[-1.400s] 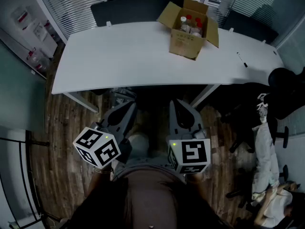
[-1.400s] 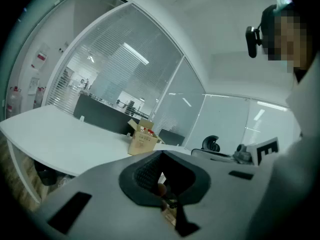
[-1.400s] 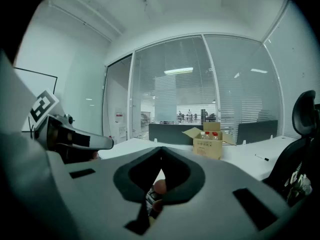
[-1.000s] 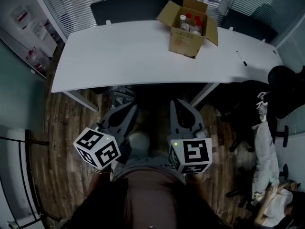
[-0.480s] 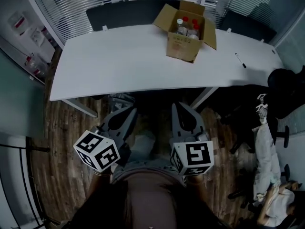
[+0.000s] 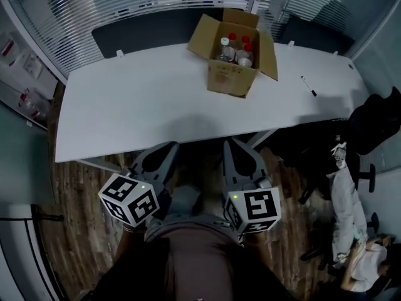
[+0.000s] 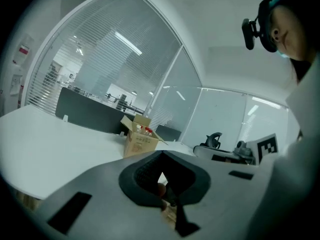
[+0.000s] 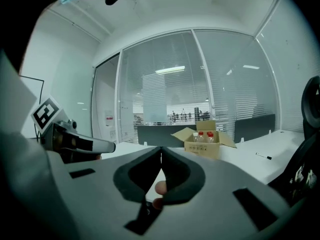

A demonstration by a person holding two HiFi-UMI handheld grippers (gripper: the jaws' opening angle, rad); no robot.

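— Holding left gripper (image 6: 164,150) and right gripper (image 6: 233,145) side by side at 6 o'clock, both pairs of jaws pressed together on nothing.
— And beyond?
— Facing a white table (image 6: 125,108), with a cardboard box (image 6: 229,75) of bottles (image 6: 233,49) sitting at 12 o'clock, well apart.
— Step?
— Seemingly standing before any reach; next calling for stretching forward and parting jaws.

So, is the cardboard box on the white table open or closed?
Open. The cardboard box has its flaps folded outward, and bottles with white and red caps stand visible inside it.
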